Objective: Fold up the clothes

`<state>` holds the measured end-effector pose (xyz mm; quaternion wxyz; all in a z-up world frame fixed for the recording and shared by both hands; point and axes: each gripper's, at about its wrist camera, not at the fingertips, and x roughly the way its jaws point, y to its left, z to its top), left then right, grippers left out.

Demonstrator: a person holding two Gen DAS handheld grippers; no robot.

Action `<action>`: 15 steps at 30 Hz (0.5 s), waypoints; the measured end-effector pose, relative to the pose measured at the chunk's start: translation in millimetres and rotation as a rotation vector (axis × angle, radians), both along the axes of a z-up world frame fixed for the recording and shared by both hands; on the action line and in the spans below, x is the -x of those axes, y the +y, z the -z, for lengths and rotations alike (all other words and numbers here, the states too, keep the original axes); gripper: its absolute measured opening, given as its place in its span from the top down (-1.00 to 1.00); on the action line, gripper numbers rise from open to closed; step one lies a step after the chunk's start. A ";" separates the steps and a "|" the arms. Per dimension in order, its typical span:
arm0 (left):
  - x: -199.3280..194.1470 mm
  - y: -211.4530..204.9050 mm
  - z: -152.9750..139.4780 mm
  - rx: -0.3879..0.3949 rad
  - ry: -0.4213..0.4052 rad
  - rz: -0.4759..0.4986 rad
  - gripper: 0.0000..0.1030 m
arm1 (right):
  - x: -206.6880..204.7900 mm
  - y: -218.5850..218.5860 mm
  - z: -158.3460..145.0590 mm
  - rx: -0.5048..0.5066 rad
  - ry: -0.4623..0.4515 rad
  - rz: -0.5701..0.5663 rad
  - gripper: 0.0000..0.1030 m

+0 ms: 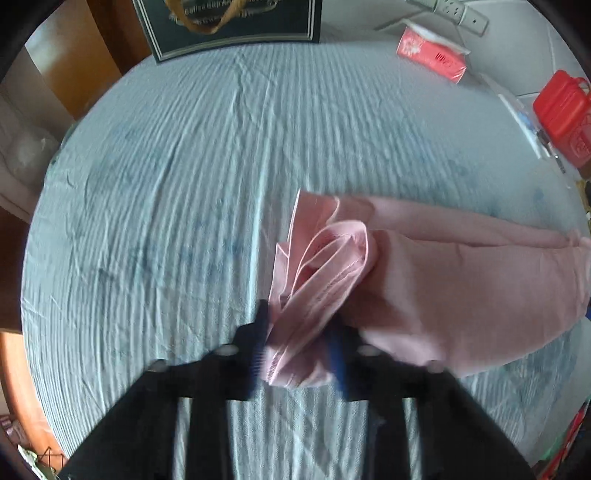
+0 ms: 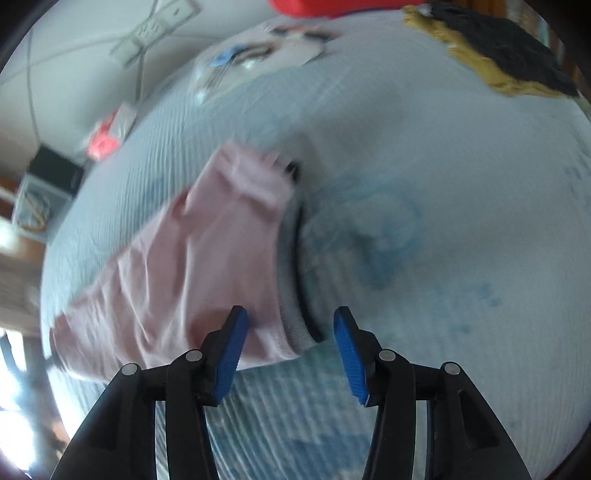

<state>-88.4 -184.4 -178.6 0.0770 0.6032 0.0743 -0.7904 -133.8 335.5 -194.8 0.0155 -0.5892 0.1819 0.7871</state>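
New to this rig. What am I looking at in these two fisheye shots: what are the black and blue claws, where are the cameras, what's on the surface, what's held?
There is no robot arm here: a person holds a two-finger gripper in each hand, and each gripper carries a fisheye camera looking along its fingers. The black claws with blue pads are those fingers.

The left wrist view shows the left gripper shut on a bunched hem of a pink garment, which lies on a pale blue ribbed sheet.

The right wrist view shows the right gripper open, close to the same garment's edge and gripping nothing.

Around the edge lie a red box, a red container, a power strip and dark and mustard cloth.
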 end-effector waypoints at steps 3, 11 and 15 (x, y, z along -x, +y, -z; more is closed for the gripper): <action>4.3 -4.8 -1.6 0.046 -0.005 -0.029 0.73 | 3.1 -11.2 -9.3 -0.117 -0.006 -0.047 0.94; 0.3 -51.5 -4.0 -0.031 -0.025 -0.151 0.73 | -5.7 36.1 -18.7 -0.152 -0.056 0.031 0.58; 14.3 -36.9 -3.3 -0.030 -0.022 -0.117 0.10 | 2.6 39.5 -42.6 -0.069 0.047 0.053 0.26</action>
